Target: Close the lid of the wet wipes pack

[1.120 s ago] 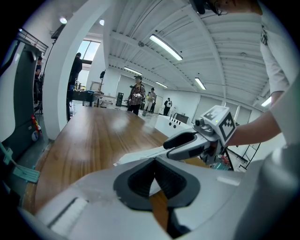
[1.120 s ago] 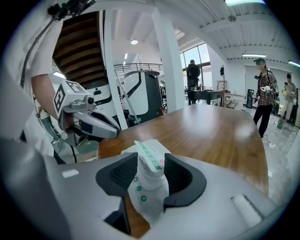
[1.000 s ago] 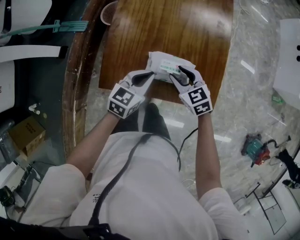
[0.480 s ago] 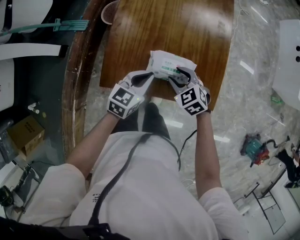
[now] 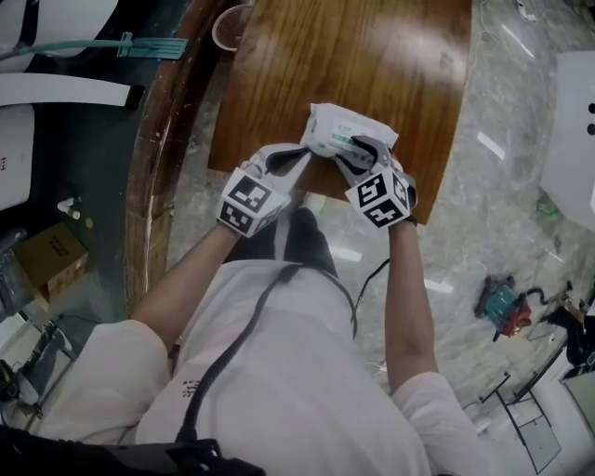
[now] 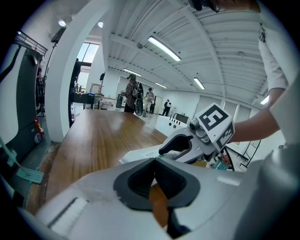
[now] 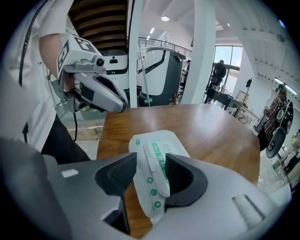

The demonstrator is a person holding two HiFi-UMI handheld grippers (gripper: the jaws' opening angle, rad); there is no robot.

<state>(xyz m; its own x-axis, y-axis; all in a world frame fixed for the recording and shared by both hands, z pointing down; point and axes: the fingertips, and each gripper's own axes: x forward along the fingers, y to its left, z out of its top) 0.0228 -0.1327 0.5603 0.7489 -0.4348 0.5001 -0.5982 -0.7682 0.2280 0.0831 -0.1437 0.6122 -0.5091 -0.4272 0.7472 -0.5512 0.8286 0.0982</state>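
Note:
The white wet wipes pack with green print lies near the front edge of the wooden table. My left gripper is shut, its tips meeting on the pack's left end; in the left gripper view the pack sits just past the closed tips. My right gripper points down over the pack's right part. Its jaws have just been opening and stand wide, straddling the pack. The raised white lid strip lies between the pads without being pressed by them.
A paper cup stands at the table's far left corner. Just behind both grippers is the table's front edge, with the person's legs below. On the floor are a cardboard box at left and tools at right.
The right gripper rolled and shifted slightly left and down over the pack, so its marker cube now faces differently. The left gripper stayed on the pack's left end.

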